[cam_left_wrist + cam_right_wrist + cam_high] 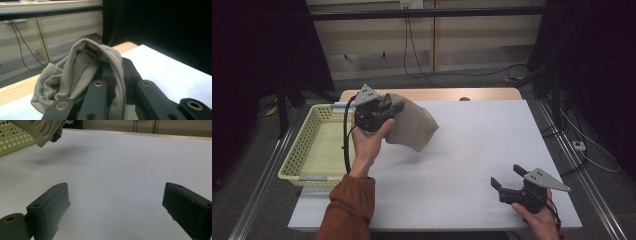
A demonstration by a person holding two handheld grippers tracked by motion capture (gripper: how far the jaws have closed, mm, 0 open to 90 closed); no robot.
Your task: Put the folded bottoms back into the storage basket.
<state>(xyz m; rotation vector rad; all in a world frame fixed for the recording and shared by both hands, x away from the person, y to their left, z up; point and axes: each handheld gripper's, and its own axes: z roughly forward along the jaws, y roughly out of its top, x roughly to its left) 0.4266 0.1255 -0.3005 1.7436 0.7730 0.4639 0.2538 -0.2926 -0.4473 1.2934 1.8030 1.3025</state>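
Jaws of the left gripper (388, 107) pinch a beige cloth (414, 127) above the white table (472, 150); right gripper (507, 180) jaws spread.

Beige waffle-weave cloth (412, 127); pale yellow perforated basket (307, 150); white table (462, 155); black tongs (508, 186); rust-orange sleeve (347, 207).

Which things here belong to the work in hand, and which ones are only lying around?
Part of the work:
- beige cloth, clamped in the left hand-held gripper and lifted off the table
- yellow basket beside it, probably its destination

Only lying around:
- right hand-held gripper, open and idle on the white table
- cables on the floor
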